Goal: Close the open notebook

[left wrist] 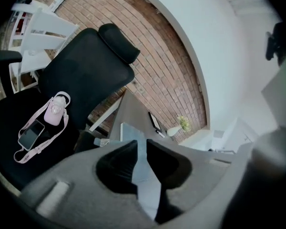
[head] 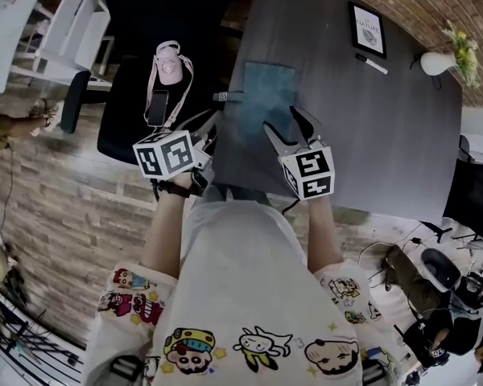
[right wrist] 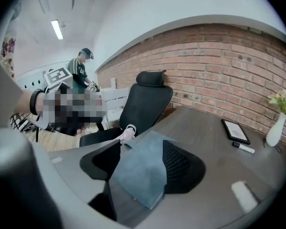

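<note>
The notebook (head: 263, 101) has a blue-grey cover and lies flat and closed on the dark grey table (head: 386, 135), near its left front corner. My left gripper (head: 212, 132) hovers off the table's left edge, beside the notebook. Its jaws stand a narrow gap apart with nothing between them. In the left gripper view, that gripper (left wrist: 141, 145) shows the notebook (left wrist: 127, 130) beyond the gap. My right gripper (head: 291, 127) hangs above the notebook's near right corner, open and empty. In the right gripper view, the notebook (right wrist: 142, 168) lies below the wide-spread jaws of that gripper (right wrist: 140, 146), untouched.
A black office chair (head: 133, 111) stands left of the table, with a pink bottle on a strap (head: 170, 64) and a phone (head: 157, 107) on its seat. A framed card (head: 368, 29), a marker (head: 372, 63) and a white vase (head: 439, 61) sit at the far side. A person (right wrist: 80, 70) stands in the background.
</note>
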`<move>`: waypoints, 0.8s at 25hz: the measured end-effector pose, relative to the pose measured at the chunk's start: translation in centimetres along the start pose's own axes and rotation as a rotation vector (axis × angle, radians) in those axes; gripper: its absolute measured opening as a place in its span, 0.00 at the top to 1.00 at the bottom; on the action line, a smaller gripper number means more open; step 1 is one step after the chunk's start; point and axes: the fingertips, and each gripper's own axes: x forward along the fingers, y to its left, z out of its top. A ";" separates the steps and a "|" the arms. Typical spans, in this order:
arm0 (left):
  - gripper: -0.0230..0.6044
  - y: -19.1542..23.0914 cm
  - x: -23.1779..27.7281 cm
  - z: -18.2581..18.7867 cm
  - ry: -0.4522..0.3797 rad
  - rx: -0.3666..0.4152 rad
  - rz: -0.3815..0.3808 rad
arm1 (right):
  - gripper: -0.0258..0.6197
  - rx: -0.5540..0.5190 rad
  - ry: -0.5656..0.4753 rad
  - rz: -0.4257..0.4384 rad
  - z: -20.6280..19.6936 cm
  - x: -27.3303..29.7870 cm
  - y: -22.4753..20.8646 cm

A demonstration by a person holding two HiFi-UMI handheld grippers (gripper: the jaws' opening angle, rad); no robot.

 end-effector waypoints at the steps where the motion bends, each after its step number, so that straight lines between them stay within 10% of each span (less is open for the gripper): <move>1: 0.87 -0.9 -0.1 0.4 -0.008 0.023 -0.012 | 0.52 0.009 -0.028 -0.012 0.9 -0.8 -0.4; 20: 0.97 -16.8 -2.8 5.9 -0.266 0.725 -0.114 | 0.87 0.217 -0.571 -0.132 12.1 -15.4 -6.4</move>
